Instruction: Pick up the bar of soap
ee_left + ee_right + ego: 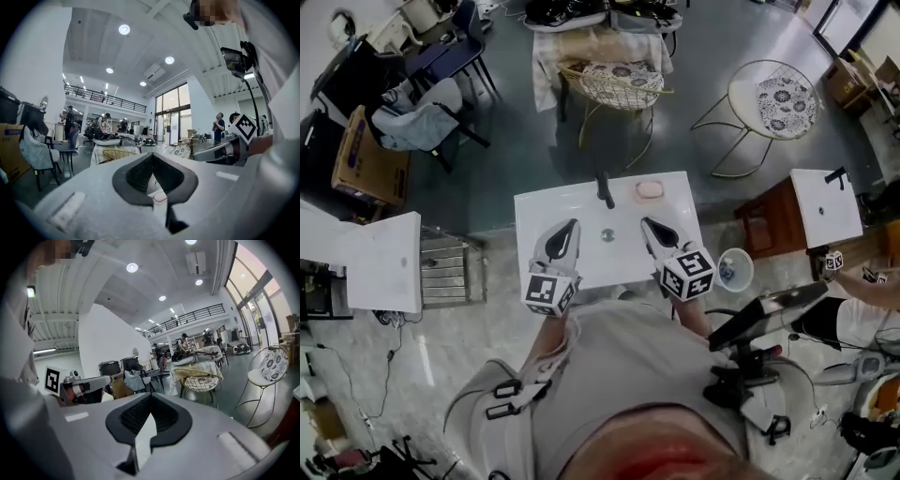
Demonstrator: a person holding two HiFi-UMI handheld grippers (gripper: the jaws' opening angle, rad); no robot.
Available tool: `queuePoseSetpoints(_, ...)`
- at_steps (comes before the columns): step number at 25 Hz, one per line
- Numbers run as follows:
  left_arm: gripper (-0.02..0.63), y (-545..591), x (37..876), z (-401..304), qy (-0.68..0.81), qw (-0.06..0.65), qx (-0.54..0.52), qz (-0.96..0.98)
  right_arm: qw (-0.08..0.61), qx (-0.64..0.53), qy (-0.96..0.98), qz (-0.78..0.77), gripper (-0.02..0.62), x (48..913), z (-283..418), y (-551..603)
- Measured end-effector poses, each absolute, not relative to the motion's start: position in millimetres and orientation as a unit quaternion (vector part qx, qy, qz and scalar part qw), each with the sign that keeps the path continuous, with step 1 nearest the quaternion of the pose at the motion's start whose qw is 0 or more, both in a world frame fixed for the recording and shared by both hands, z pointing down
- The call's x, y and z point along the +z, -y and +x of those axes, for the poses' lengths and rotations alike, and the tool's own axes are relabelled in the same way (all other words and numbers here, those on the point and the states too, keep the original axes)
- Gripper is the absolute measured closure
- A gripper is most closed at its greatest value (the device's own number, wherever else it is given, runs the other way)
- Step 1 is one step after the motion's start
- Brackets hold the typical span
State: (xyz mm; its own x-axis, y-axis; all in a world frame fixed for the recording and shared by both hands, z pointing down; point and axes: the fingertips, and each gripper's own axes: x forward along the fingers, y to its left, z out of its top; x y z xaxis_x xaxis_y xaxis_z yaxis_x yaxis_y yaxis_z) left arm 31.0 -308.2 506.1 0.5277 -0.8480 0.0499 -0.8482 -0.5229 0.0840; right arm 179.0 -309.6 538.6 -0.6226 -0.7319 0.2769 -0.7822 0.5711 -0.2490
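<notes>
A pale pink bar of soap lies on the back rim of the white basin, just right of the dark tap. My left gripper hovers over the basin's near left part, jaws together and nothing in them. My right gripper is over the near right part, a short way in front of the soap, also shut and empty. Both point away from me toward the tap. In the left gripper view and the right gripper view the dark pads meet at the tips. The drain lies between the two grippers.
Behind the basin stand a wire basket chair and a round wire chair with a patterned cushion. White slabs lie at the left and right. A small pail sits by the basin's right corner. People stand far off.
</notes>
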Motion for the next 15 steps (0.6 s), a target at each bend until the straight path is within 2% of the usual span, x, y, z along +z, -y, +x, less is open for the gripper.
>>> queuePoseSetpoints(6, 0.606, 336.4, 501.7, 45.9, 0.514, 0.054, 0.002, 0.856, 0.09, 0.17, 0.892, 0.409, 0.593, 545.7, 206.8, 356.4)
queuePoseSetpoints(15, 0.607, 347.8, 470.8, 36.2, 0.531, 0.033, -0.007, 0.846, 0.077, 0.17, 0.889, 0.418, 0.594, 538.0, 215.8, 386.0)
